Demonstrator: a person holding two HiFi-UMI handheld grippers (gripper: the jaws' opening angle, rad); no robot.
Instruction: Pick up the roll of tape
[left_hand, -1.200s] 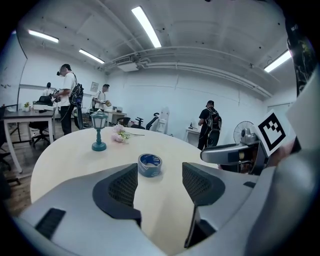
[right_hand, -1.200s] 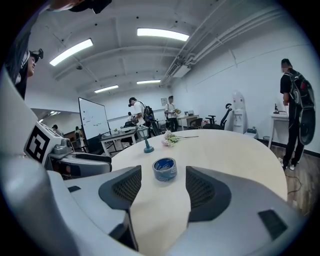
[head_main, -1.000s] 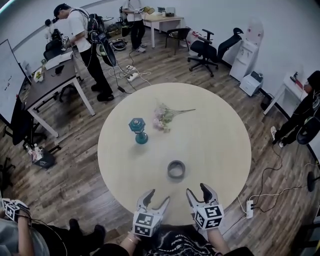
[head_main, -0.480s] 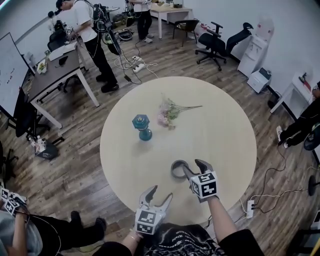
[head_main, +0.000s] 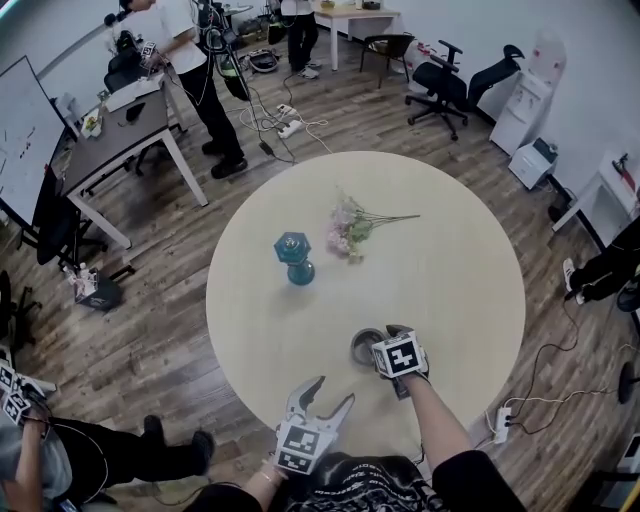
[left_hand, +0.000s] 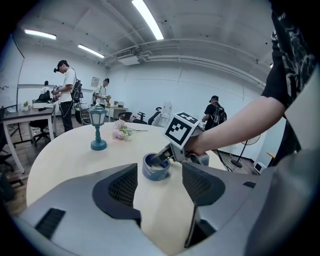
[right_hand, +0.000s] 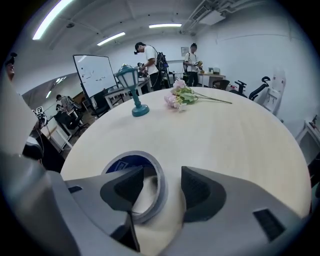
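L gripper (head_main: 333, 392) sits lowest in the head view, bottom centre, over the near rim of the round table (head_main: 450, 260). Its jaws are wide apart w/ nothing between them; the left gripper view shows only bare tabletop in the gap (left_hand: 160, 175). It's idle and plays no part in the grab.

Just above it in the head view, right of centre, is the R gripper (head_main: 383, 350), right on the roll of tape (head_main: 362, 345). The roll lies flat on the table in the lower-middle of the frame. In the right gripper view the jaws (right_hand: 161, 187) straddle the roll's wall, w/ the left jaw down inside the hole and the right jaw outside. The blue inner face of the roll (right_hand: 127, 162) shows behind the left jaw. The jaws are apart and not yet pinched. There looks to be a sliver of gap on the outer side, but contact on the inner side is hard to judge.

Further up, at mid-frame, a teal lantern ornament (head_main: 294, 258) stands upright. A pink flower sprig (head_main: 350, 225) lies beside it to the upper right. Both are well apart from the roll.

At the top of the frame are ppl, desks and office chairs, unrelated to the task.

Progress: approach and alignment look done. Left to do: close on the wall and lift. The roll is on the table, so no pickup so far.
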